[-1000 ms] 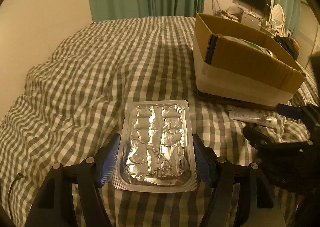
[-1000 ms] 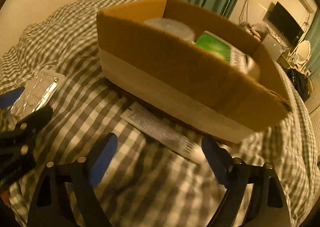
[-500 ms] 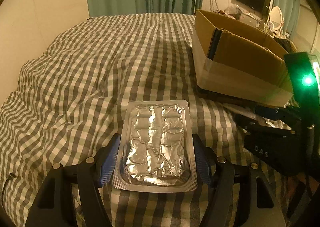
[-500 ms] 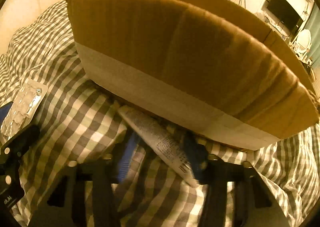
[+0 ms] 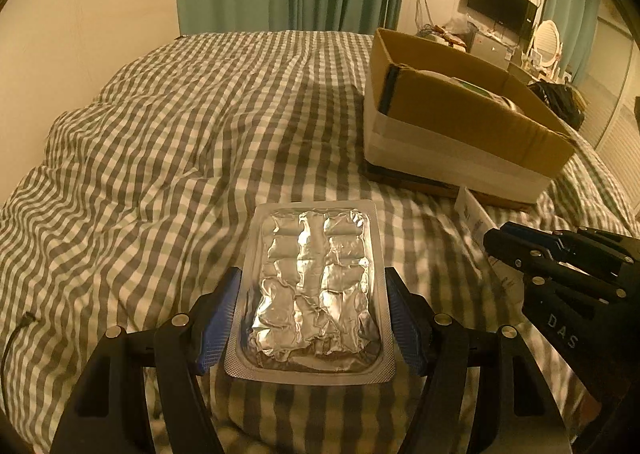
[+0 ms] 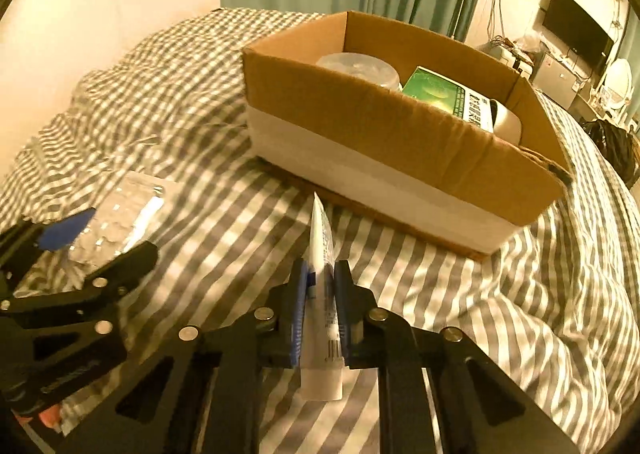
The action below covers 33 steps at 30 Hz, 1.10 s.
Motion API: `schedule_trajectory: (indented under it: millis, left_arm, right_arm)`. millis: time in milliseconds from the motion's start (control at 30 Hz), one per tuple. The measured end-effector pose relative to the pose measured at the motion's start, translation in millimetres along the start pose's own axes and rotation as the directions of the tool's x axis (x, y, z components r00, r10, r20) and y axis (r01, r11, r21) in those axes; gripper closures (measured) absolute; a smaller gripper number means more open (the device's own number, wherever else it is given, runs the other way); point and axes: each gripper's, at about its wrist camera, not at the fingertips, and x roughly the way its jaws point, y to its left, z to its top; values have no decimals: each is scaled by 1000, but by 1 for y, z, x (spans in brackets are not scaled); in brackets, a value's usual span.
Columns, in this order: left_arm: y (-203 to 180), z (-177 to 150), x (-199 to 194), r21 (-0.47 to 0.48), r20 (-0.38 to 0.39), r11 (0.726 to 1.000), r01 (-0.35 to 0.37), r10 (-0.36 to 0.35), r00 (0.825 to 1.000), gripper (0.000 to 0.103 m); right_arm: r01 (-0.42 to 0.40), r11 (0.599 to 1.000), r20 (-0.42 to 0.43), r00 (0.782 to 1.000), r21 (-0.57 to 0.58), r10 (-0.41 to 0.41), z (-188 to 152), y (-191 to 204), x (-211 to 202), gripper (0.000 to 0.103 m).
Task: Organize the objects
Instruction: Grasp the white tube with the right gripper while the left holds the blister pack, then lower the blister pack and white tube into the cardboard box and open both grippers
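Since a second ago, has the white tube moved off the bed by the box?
Yes. The white tube lay flat on the bedspread against the cardboard box; now the right gripper clamps it, crimped end pointing toward the box.

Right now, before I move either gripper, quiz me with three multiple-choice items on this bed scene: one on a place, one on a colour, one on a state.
1. Where does the brown cardboard box stand?
A. on the checked bedspread
B. on the floor
C. on a shelf

2. What colour are the pads on the left gripper fingers?
A. red
B. blue
C. white

3. What is the right gripper doing?
A. hanging open over the box
B. shut on the white squeeze tube
C. shut on the silver foil blister pack

Answers: 1 A, the box rests on the gingham cover. 2 B, blue pads flank the foil pack in the left wrist view. 3 B, both fingers press the tube's sides in the right wrist view.
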Motion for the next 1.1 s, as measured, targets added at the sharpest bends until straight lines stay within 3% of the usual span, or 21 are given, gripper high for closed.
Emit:
schedule_trajectory:
  millis: [333,600,900,1100]
  left_arm:
    - [-21,5,-60,20,70,1000,20,-22,997,32]
    - [-47,21,-128,72,171,996,49,-60,983,32]
    - [-74,60,-167,136,233,987,90,-120,965,32]
    - [-92,116,-163,174,258,978,119,-162,952,32]
  right_arm:
    - [-34,999,109,994,32,31,-4,5,-87,90]
    - [-79,993,227,972,83,58,3,-7,-168,91]
    - [-113,988,313,947,100,77,43,-40,-226,90]
    - [-59,997,330,943,43,42,91,-61,-234,90]
